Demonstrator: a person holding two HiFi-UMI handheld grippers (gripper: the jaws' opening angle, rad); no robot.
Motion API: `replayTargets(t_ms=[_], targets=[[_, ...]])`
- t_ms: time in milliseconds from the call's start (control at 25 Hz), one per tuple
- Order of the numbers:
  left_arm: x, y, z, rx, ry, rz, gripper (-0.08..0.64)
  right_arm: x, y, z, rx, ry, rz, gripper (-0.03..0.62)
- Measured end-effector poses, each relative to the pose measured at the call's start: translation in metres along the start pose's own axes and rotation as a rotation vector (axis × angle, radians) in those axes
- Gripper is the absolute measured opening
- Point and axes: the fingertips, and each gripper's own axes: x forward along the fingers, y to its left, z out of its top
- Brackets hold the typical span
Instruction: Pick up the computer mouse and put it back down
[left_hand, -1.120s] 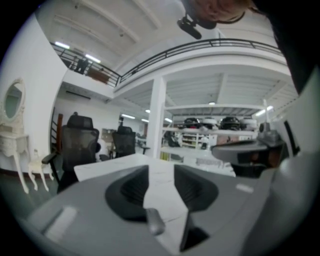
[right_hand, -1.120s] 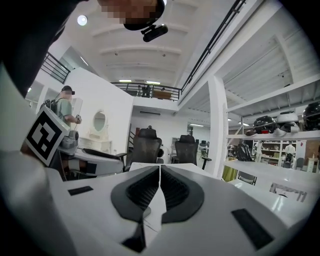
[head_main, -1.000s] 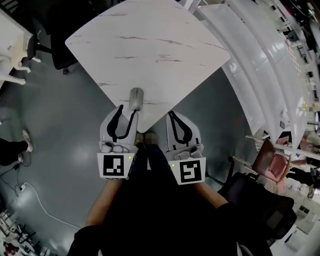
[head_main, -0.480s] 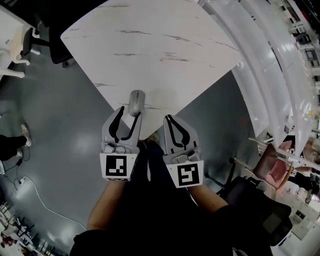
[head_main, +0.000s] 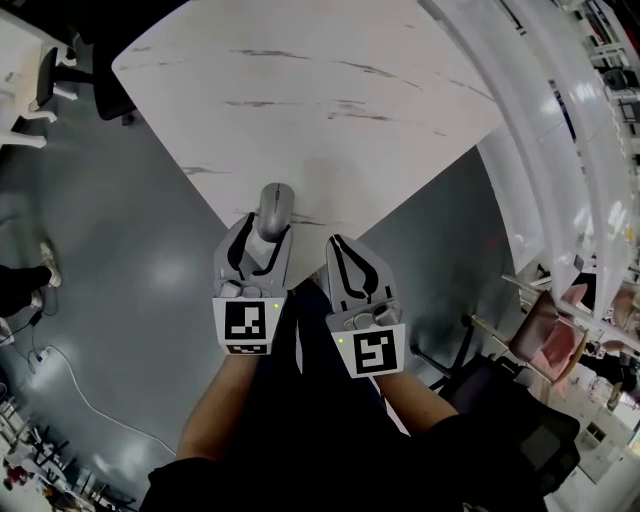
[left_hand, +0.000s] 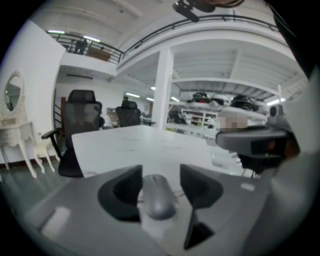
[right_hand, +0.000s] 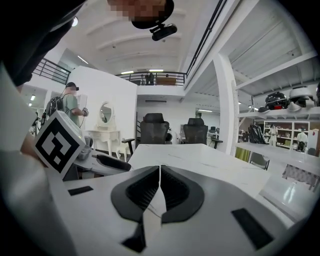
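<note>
The mouse (head_main: 274, 207) lies on the near corner of the table (head_main: 330, 70), long axis pointing straight away, between the jaws of the left gripper (head_main: 265, 226), which have just been opening and stand spread about it, while the right gripper (head_main: 337, 242), pressed together and empty, hangs just beside.

A white marbled table (head_main: 330, 110) stands on a glossy grey floor (head_main: 130, 300), black office chairs (left_hand: 82, 112) behind it.

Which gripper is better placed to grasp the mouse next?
Left gripper: the mouse lies between its jaws, which have just been opening. The right gripper is shut and empty, beside it.
</note>
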Motion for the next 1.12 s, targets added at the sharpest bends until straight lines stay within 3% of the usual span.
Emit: replayTargets(t_ms=[480, 920, 1120], targets=[[0.036, 0.002, -0.036, -0.008, 0.138, 0.026, 0.331, 0.023, -0.011, -0.023, 0.003, 0.04, 0.011, 0.02], [0.057, 0.006, -0.059, -0.007, 0.294, 0.085, 0.347, 0.03, -0.02, -0.023, 0.014, 0.042, -0.005, 0.02], [0.06, 0.005, -0.064, -0.01, 0.351, 0.104, 0.321, 0.032, -0.021, -0.023, 0.018, 0.043, -0.012, 0.02]])
